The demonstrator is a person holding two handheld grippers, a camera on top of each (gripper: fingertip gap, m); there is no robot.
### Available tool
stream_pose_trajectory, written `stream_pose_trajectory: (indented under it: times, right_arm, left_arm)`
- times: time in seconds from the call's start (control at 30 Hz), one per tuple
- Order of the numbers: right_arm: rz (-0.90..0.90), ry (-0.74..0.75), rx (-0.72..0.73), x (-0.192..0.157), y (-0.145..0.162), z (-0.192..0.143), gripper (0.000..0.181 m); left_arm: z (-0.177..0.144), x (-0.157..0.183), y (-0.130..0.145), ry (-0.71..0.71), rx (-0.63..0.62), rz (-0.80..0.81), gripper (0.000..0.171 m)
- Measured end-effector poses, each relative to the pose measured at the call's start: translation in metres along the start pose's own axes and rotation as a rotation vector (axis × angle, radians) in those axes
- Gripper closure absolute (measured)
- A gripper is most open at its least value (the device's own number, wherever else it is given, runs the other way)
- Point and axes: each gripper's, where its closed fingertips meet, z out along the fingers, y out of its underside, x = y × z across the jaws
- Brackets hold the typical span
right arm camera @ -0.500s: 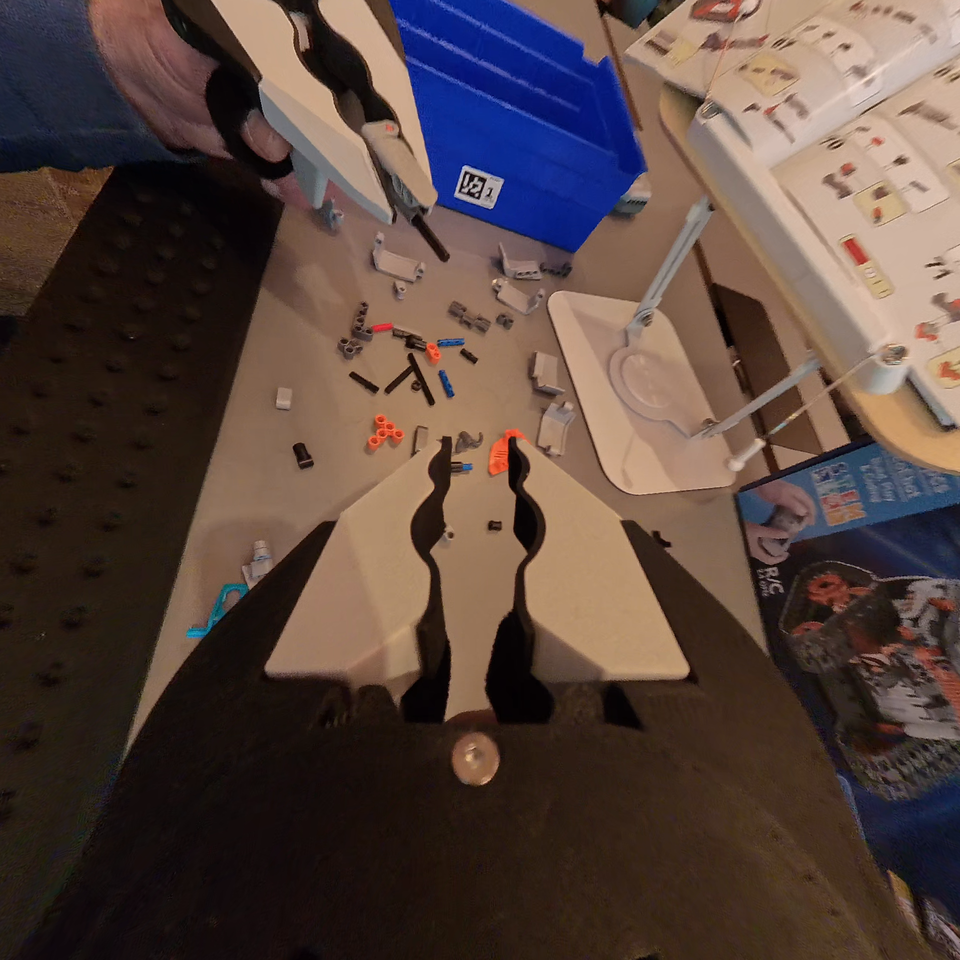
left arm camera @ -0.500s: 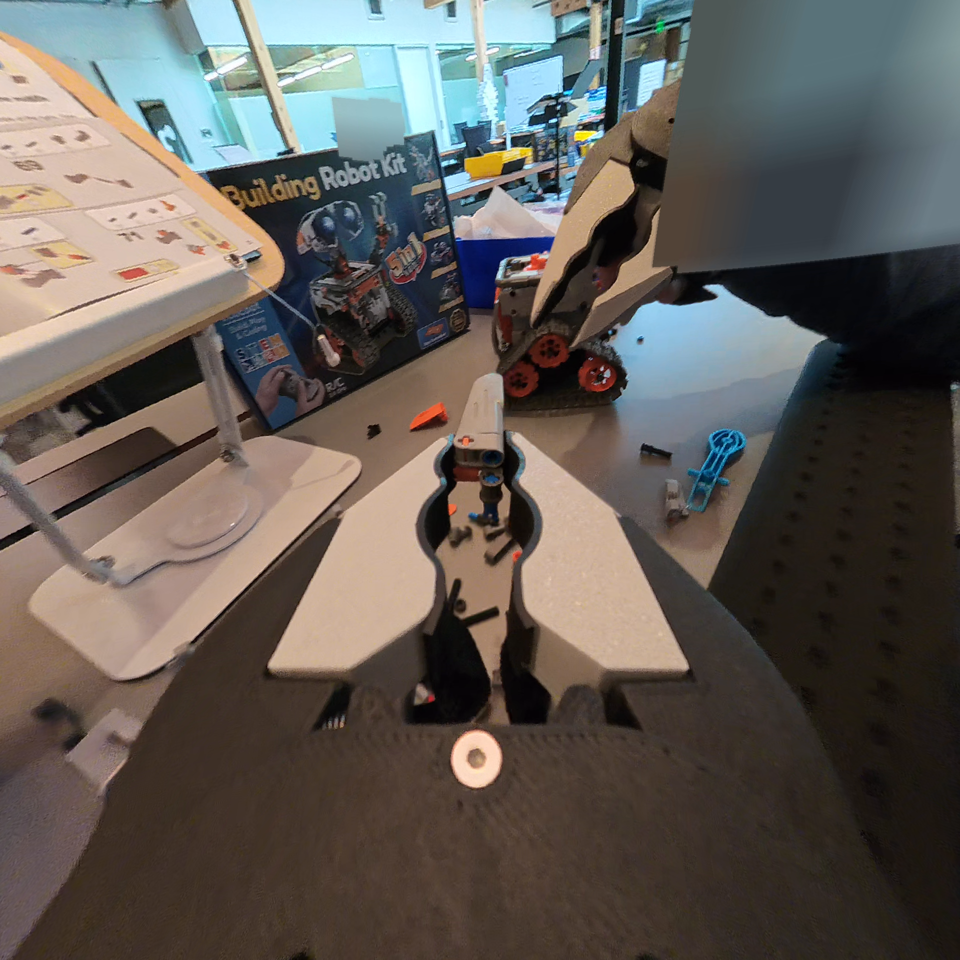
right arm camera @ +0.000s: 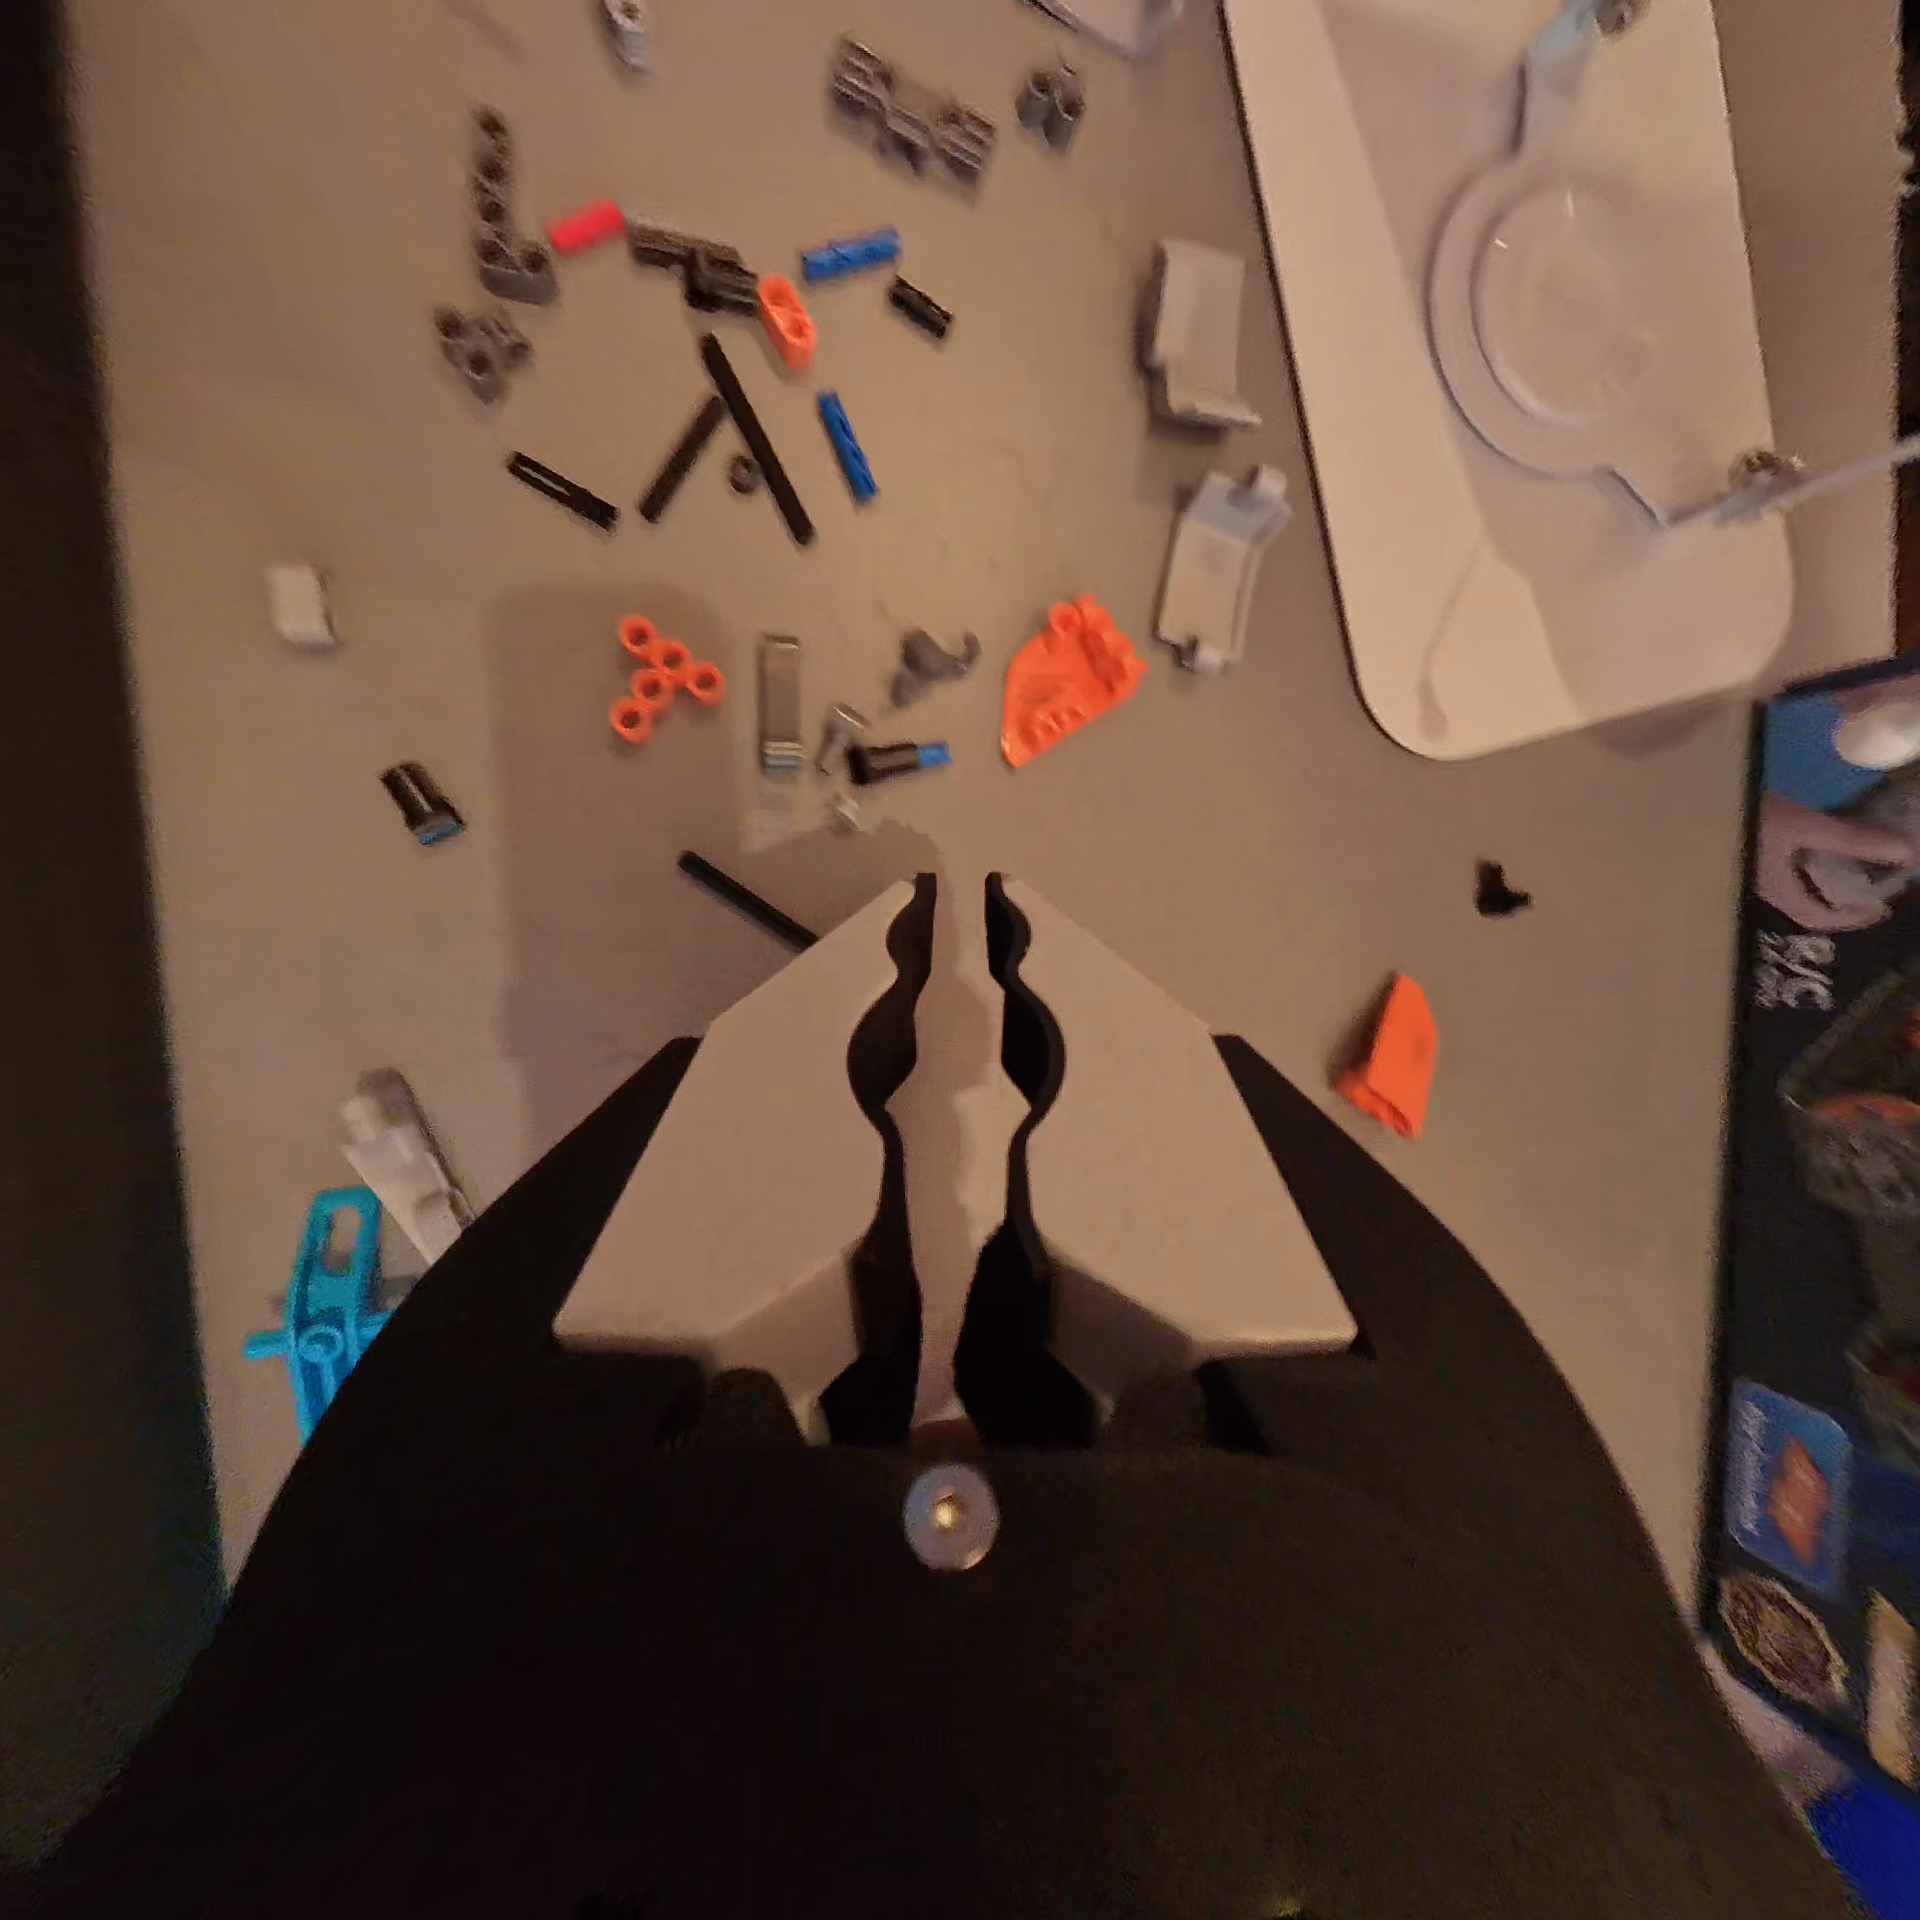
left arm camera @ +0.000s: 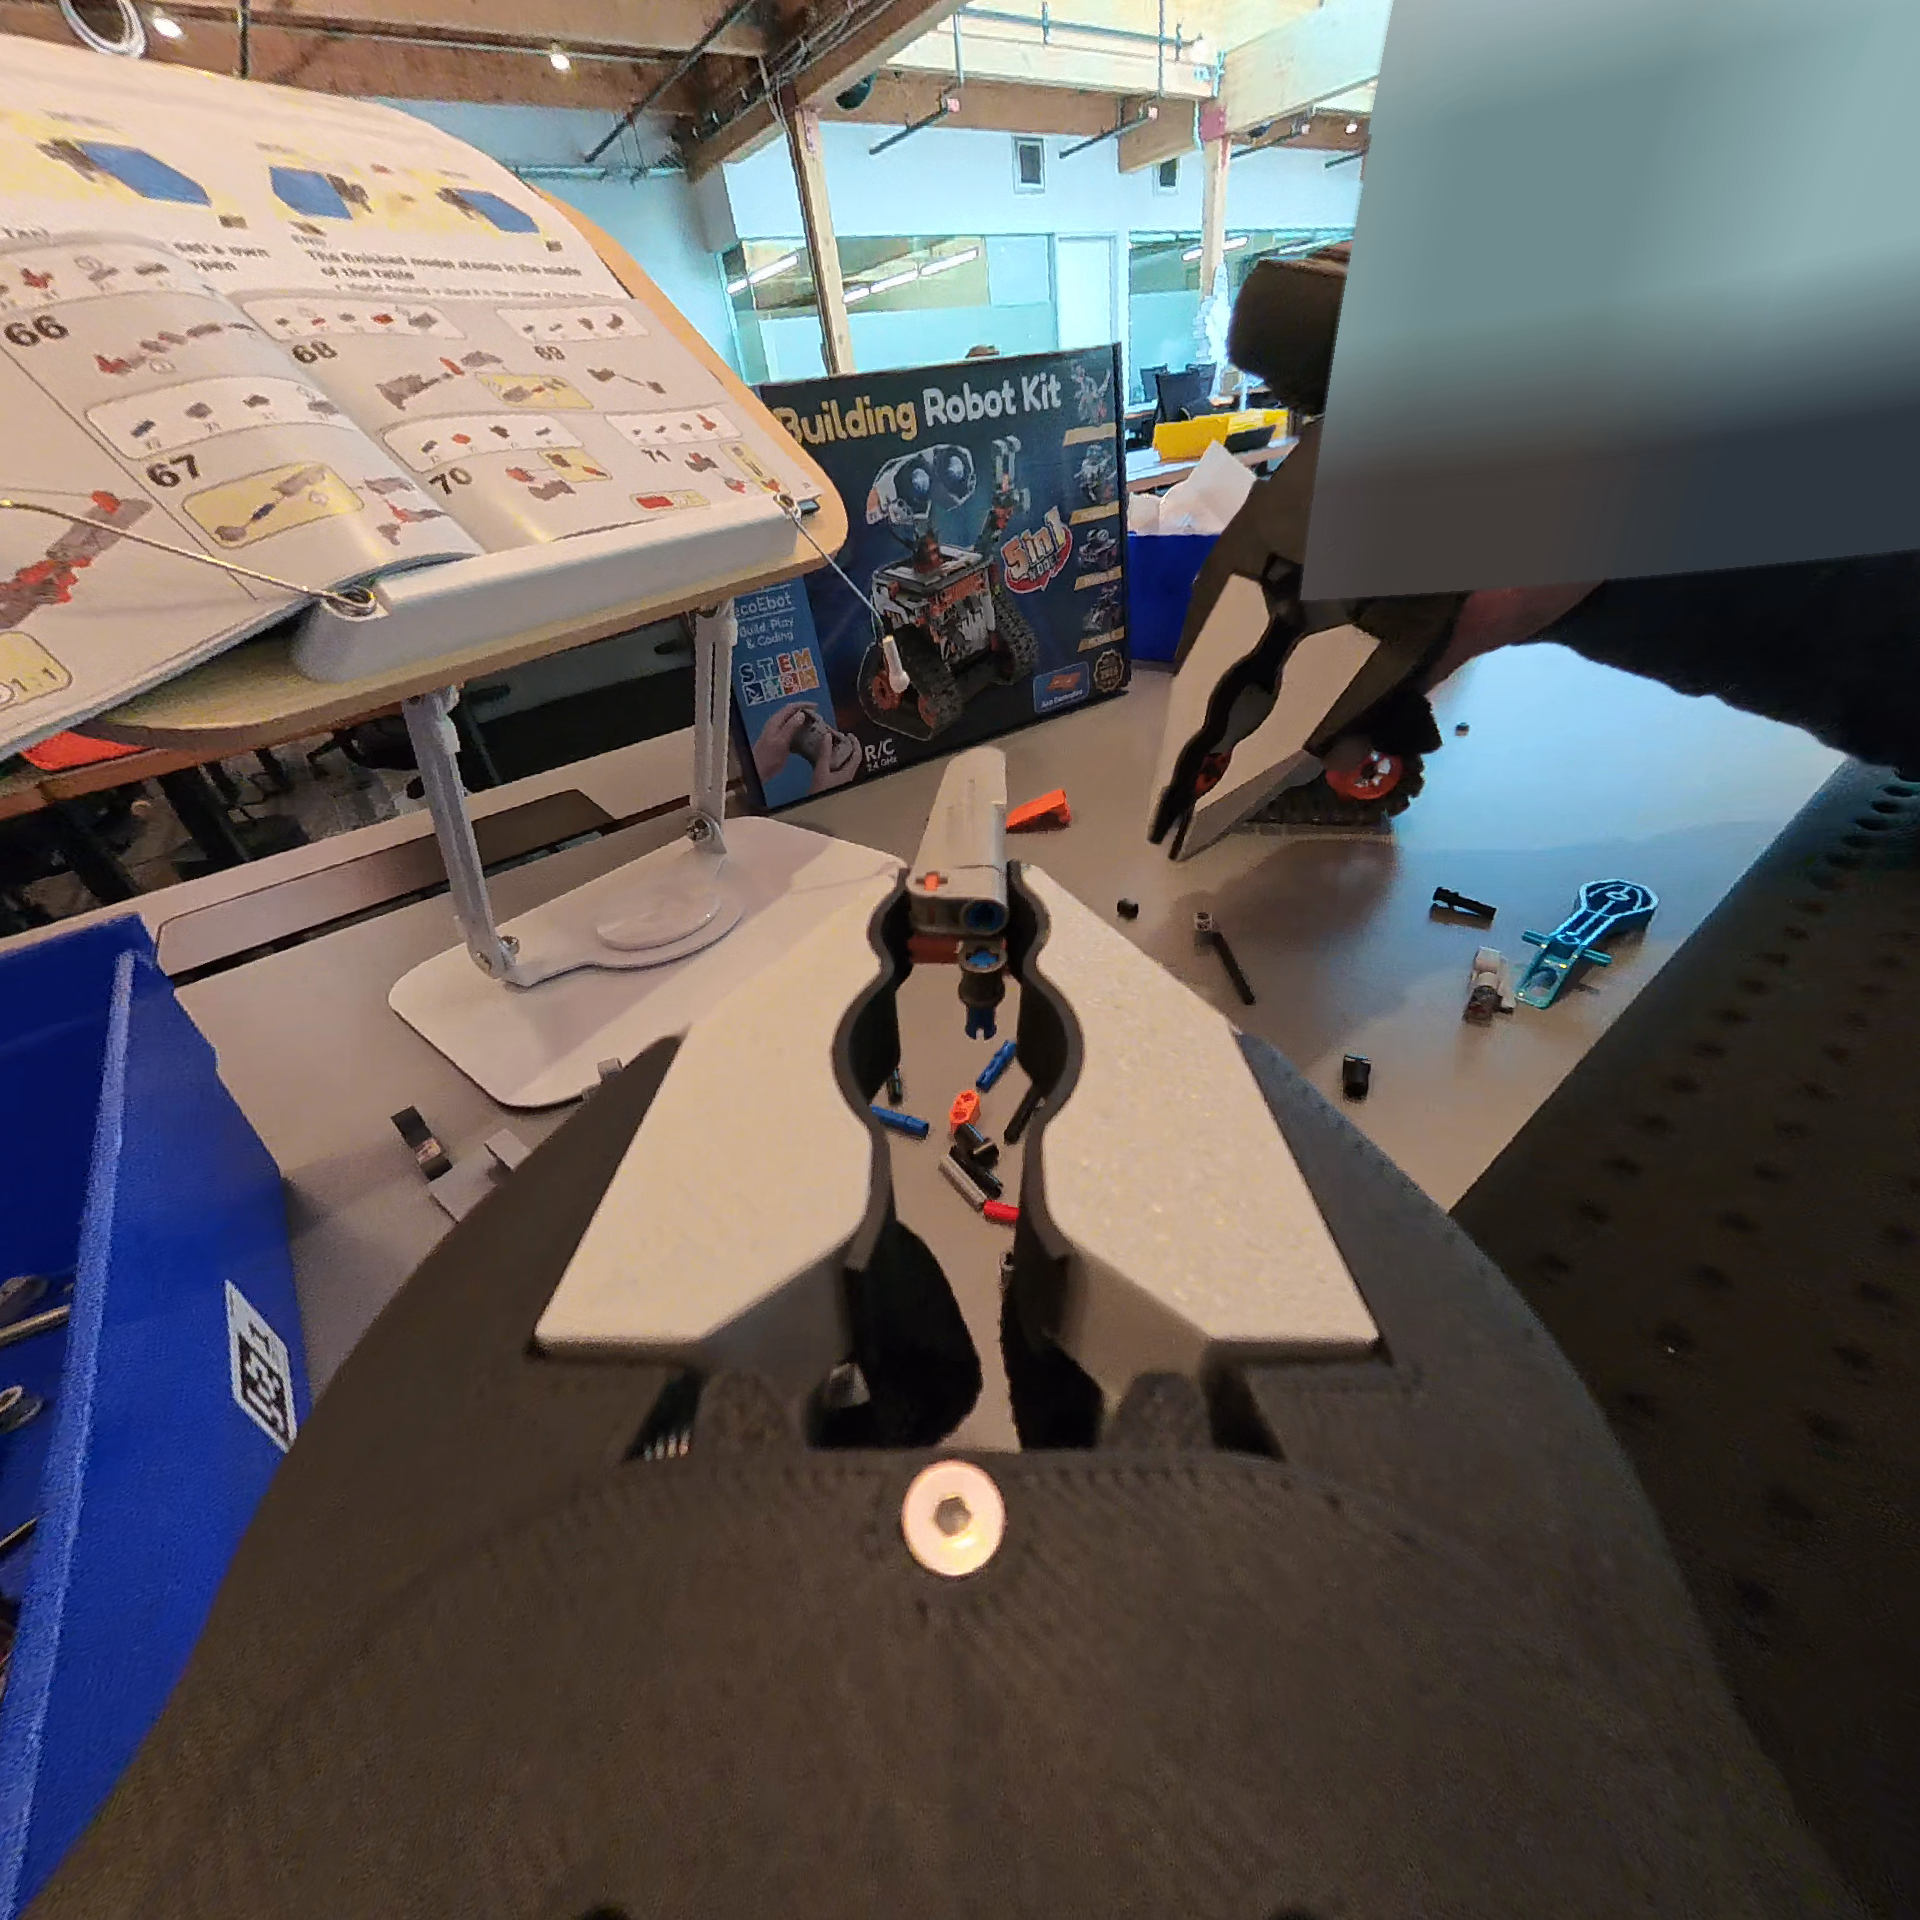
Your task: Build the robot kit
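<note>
the left gripper (left arm camera: 958,902) is clenched on a pale grey plastic beam assembly with orange and blue connector pins (left arm camera: 961,847), held at the fingertips and pointing away from the camera above the grey table (left arm camera: 1621,790). below it, between the fingers, lies a scatter of small blue, black, orange and red plastic pins (left arm camera: 961,1127).

the right gripper (right arm camera: 960,883) points down at the table (right arm camera: 1195,894) with its jaws released – a narrow gap separates the tips and nothing sits between them. it shows also in the left wrist view (left arm camera: 1179,831), tips close to the table surface. nearest its tips – a black pin with a blue end (right arm camera: 896,761), a thin grey flat plate (right arm camera: 779,701) and a black axle rod (right arm camera: 743,899) just to the left. an orange curved shell piece (right arm camera: 1070,681) lies ahead to the right, an orange t-shaped connector (right arm camera: 663,677) ahead to the left, and an orange wedge block (right arm camera: 1390,1055) well to the right.

a white stand base (right arm camera: 1507,364) rests at upper right; in the left wrist view it carries an open instruction booklet (left arm camera: 343,416). a dark printed kit box (left arm camera: 935,571) stands behind, a blue plastic bin (left arm camera: 125,1299) at left, a light blue plastic tool (left arm camera: 1579,935) at right.
</note>
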Motion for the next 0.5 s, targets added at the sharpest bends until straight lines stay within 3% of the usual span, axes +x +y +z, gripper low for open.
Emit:
stream_pose_trajectory:
  times: [0.23,0.5]
  right_arm:
    - [0.049,0.066,-0.033,0.024,0.008,-0.02,0.165]
    - [0.032,-0.009,-0.115,0.012,0.017,0.02,0.165]
  left_arm:
    - [-0.003,-0.004,-0.006,0.005,0.045,-0.025,0.157]
    - [-0.002,0.0,-0.006,0.03,0.047,-0.036,0.157]
